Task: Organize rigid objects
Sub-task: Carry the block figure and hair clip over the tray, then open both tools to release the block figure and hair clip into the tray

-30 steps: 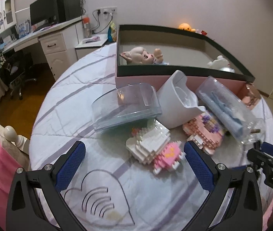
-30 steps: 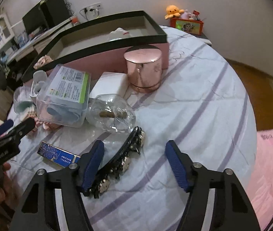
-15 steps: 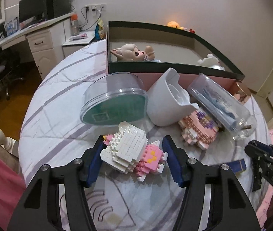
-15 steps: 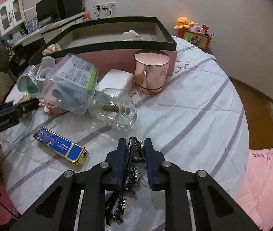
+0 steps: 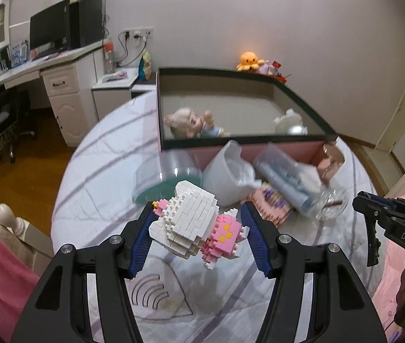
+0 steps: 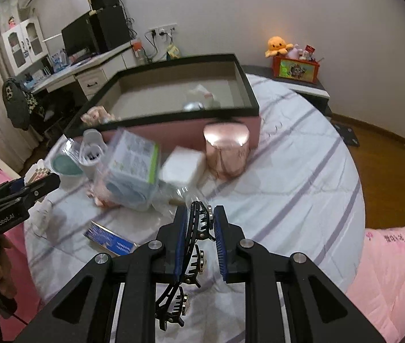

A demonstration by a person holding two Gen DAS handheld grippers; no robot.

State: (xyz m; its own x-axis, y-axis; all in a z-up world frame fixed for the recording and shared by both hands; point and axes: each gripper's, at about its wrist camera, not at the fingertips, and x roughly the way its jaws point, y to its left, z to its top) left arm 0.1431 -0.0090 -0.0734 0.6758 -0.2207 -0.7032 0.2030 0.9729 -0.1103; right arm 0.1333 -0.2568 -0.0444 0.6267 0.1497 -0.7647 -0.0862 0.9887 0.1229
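Observation:
My left gripper (image 5: 198,220) is shut on a white and pink brick figure (image 5: 194,224) and holds it above the bed. My right gripper (image 6: 199,223) is shut on a black hair clip with metal studs (image 6: 194,245), lifted off the bed. The pink box with a black rim (image 5: 231,138) (image 6: 174,120) stands behind the clutter; a doll (image 5: 188,123) and a white toy (image 5: 288,121) lie inside it. The right gripper also shows in the left wrist view (image 5: 374,214), and the left gripper in the right wrist view (image 6: 42,183).
On the striped bedspread lie a round clear case (image 5: 168,183), a white cup (image 5: 228,177), a clear tube box (image 5: 288,183) (image 6: 128,171), a pink brick model (image 5: 271,205), a glass jar (image 5: 334,205), a copper tin (image 6: 226,151), a white box (image 6: 182,168) and a blue flat pack (image 6: 108,237). A desk (image 5: 45,80) stands at far left.
Both grippers closed on their objects, the left on the brick figure and the right on the hair clip, and have lifted them off the bed.

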